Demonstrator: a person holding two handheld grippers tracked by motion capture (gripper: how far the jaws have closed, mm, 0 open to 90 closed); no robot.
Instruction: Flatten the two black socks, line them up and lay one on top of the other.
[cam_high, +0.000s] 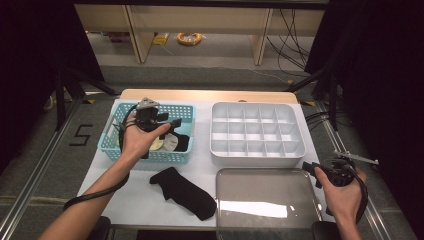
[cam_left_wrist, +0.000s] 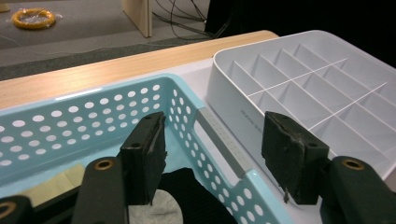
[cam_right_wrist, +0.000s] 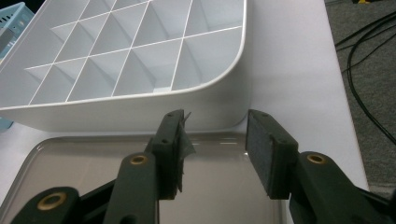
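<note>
Left gripper (cam_high: 176, 121) hovered over the light-blue perforated plastic basket (cam_high: 114, 145), jaws spread wide w/ nothing between them. In the left gripper view, straddled the basket's right rim (cam_left_wrist: 223, 144), one jaw above the inside, the other outside toward the white plastic divided organiser box (cam_high: 257, 155). Inside the basket lay socks (cam_high: 170, 142), black and pale, approx. below the gripper. Right gripper (cam_high: 310, 168) was held at the table's right edge, jaws also wide apart and empty, above the clear flat plastic lid (cam_high: 265, 187) just in front of the box. Lay alone on the white tabletop (cam_high: 135, 200), a black sock (cam_high: 185, 192), between basket and lid, apart from both grippers.
</note>
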